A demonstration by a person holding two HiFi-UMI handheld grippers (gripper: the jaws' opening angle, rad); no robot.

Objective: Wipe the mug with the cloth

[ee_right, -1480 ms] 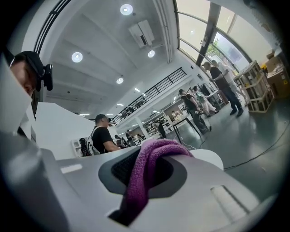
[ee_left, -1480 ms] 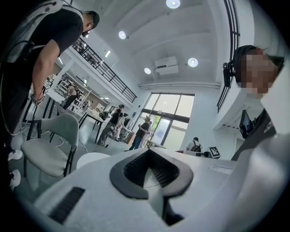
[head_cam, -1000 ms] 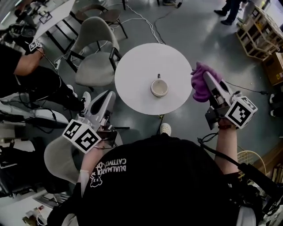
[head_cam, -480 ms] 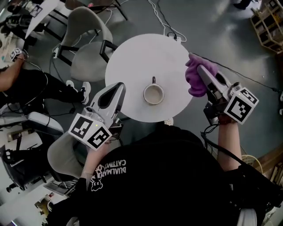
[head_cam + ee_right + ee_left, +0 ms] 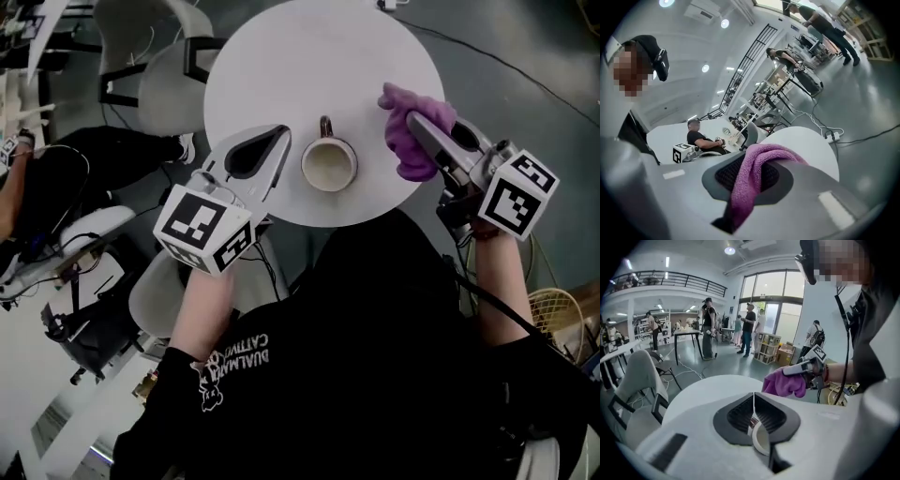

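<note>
A white mug (image 5: 329,164) stands upright on the round white table (image 5: 309,56), its handle pointing away from me. My left gripper (image 5: 274,148) hovers just left of the mug, jaws shut with nothing between them; in the left gripper view the mug's rim (image 5: 759,439) shows just past the jaws. My right gripper (image 5: 412,127) is to the mug's right, over the table's edge, shut on a purple cloth (image 5: 407,131). The cloth (image 5: 752,180) drapes over the jaws in the right gripper view.
Grey chairs (image 5: 173,80) stand left of the table. A seated person (image 5: 84,159) is at the left. A power strip and cable (image 5: 834,136) lie on the floor beyond the table. People stand at the far end of the hall (image 5: 710,326).
Both grippers have come in toward the mug. The left one rose from beside the table's edge to next to the mug; the right one carried the cloth over the table.
</note>
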